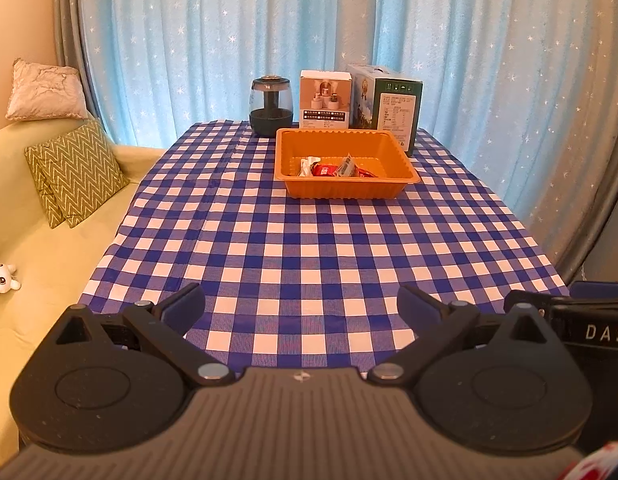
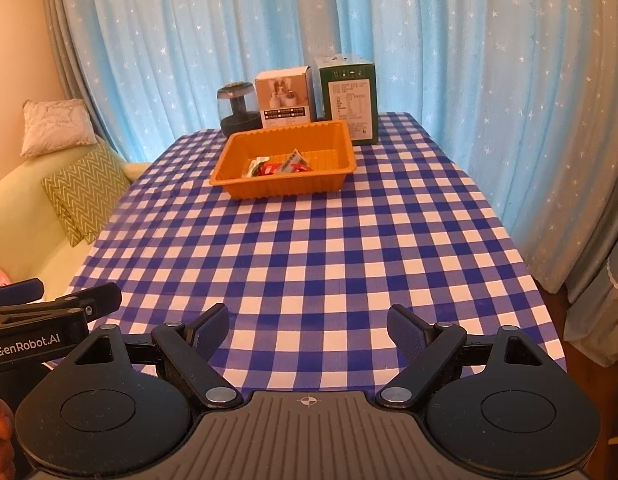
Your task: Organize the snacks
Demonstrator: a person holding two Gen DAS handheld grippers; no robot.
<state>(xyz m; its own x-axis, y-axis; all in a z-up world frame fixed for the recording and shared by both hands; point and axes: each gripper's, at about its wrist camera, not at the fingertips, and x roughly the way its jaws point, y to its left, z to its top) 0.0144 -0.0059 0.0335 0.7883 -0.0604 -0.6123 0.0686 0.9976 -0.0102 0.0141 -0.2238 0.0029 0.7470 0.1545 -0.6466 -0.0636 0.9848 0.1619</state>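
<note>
The left gripper (image 1: 301, 308), black with blue-padded fingers, is seen with its jaws spread wide and nothing between them; only the blue-and-white checked tablecloth (image 1: 309, 248) is framed in the gap. The right gripper (image 2: 308, 330), of the same black and blue build, is likewise held wide open and empty above the near edge of the cloth. Both are kept well apart from the task's things, and each is glimpsed at the edge of the other's view. A shallow orange plastic tray (image 2: 245, 188) with a ribbed rim is set on the far part of the table, and the small wrapped snacks (image 2: 279, 166) are gathered inside it, toward its near wall: red packets, a white one and a silvery-green one, lying loosely against each other. Just behind the tray, three items are lined up before the blue star-printed curtain (image 1: 269, 32): a dark round jar with a clear dome (image 1: 270, 106), a white-and-tan carton (image 1: 325, 98), and a taller dark green carton (image 1: 397, 104). A pale yellow sofa (image 1: 37, 256) with a green zigzag cushion (image 1: 79, 172) is seen to the left of the table.
</note>
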